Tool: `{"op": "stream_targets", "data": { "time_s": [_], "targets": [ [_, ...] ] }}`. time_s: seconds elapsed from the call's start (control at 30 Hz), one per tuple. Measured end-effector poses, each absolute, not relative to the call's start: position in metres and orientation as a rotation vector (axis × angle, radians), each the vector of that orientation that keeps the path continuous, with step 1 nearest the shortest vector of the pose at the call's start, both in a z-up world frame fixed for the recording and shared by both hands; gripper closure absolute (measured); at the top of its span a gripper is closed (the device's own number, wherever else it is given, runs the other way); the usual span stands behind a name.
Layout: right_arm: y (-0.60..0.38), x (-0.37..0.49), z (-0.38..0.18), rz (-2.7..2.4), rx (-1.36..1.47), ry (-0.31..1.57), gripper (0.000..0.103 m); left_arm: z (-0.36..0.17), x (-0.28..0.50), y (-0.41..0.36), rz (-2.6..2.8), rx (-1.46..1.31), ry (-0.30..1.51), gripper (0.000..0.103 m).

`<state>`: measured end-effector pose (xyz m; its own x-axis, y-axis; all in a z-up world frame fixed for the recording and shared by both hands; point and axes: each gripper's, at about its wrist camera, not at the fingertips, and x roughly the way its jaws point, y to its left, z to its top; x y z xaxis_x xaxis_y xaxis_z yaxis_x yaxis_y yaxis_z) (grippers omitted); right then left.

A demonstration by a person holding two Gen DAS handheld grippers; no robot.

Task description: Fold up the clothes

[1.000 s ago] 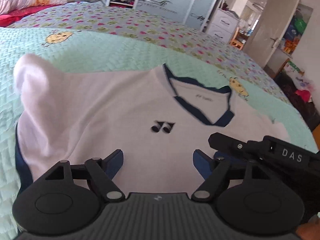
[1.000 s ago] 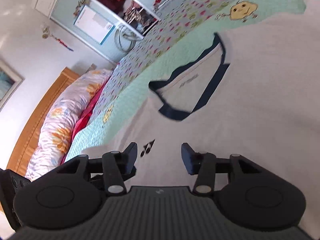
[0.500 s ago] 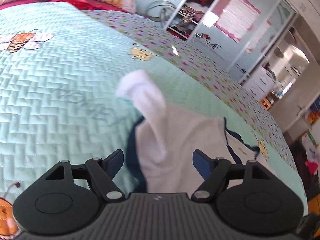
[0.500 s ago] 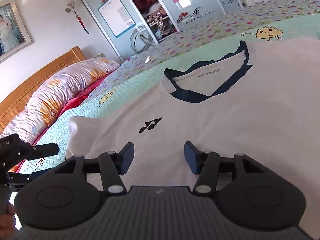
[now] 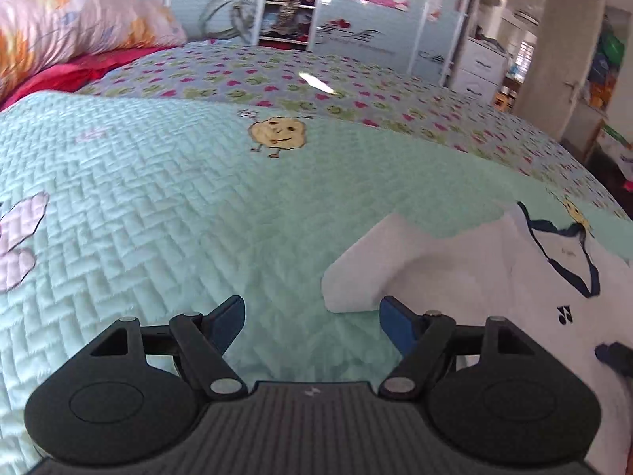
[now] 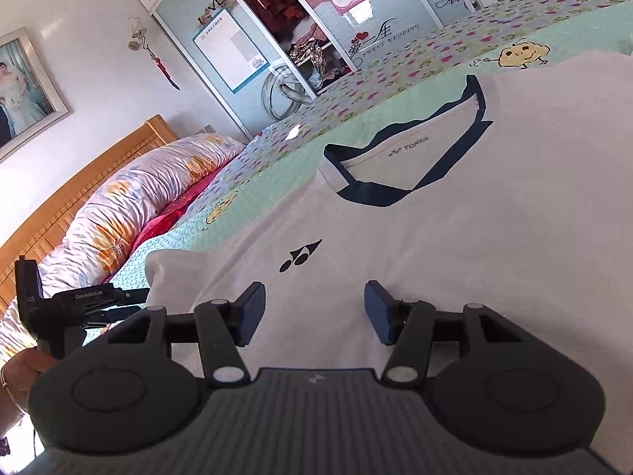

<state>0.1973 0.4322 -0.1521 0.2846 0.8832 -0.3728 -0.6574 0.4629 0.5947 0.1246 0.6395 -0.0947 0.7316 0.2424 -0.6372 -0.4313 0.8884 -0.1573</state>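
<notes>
White shirt [image 6: 455, 245] lies flat, collar [image 6: 411, 158] pointing toward the wardrobe [image 6: 277, 31].

A bed carries everything. Its mint-green quilted bedspread [image 5: 166, 213] fills most of the left wrist view and has a yellow cartoon figure [image 5: 278, 133] stitched near the top centre. A white T-shirt [image 6: 455, 245] with navy collar lies flat on it, at the right edge of that view. At the upper left lies a flowered duvet [image 5: 67, 27] on a red sheet [image 5: 75, 77].
</notes>
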Motion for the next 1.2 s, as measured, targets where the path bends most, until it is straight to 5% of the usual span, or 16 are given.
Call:
{"op": "stream_targets", "data": {
  "time_s": [0.27,0.33,0.37,0.47,0.83,1.0,1.2],
  "targets": [
    [0.429,0.199,-0.155,1.066,0.386,0.739,0.046,-0.1,0.158,0.645,0.163,-0.139,0.729,0.026],
    [0.429,0.199,-0.156,1.068,0.396,0.739,0.046,-0.102,0.167,0.646,0.118,-0.135,0.782,0.051],
    [0.429,0.199,-0.156,1.069,0.4,0.739,0.046,-0.1,0.17,0.647,0.099,-0.155,0.801,0.085],
    [0.428,0.199,-0.156,1.07,0.408,0.739,0.046,-0.084,0.167,0.646,0.09,-0.23,0.765,0.095],
    [0.427,0.198,-0.156,1.07,0.418,0.738,0.046,0.022,0.161,0.671,0.331,-0.408,0.782,0.091],
    [0.428,0.198,-0.155,1.069,0.419,0.738,0.046,0.01,0.156,0.704,0.492,-0.609,0.638,0.049],
    [0.427,0.199,-0.155,1.071,0.425,0.737,0.046,-0.044,0.121,0.696,0.56,-0.643,0.767,0.045]
  ]
}}
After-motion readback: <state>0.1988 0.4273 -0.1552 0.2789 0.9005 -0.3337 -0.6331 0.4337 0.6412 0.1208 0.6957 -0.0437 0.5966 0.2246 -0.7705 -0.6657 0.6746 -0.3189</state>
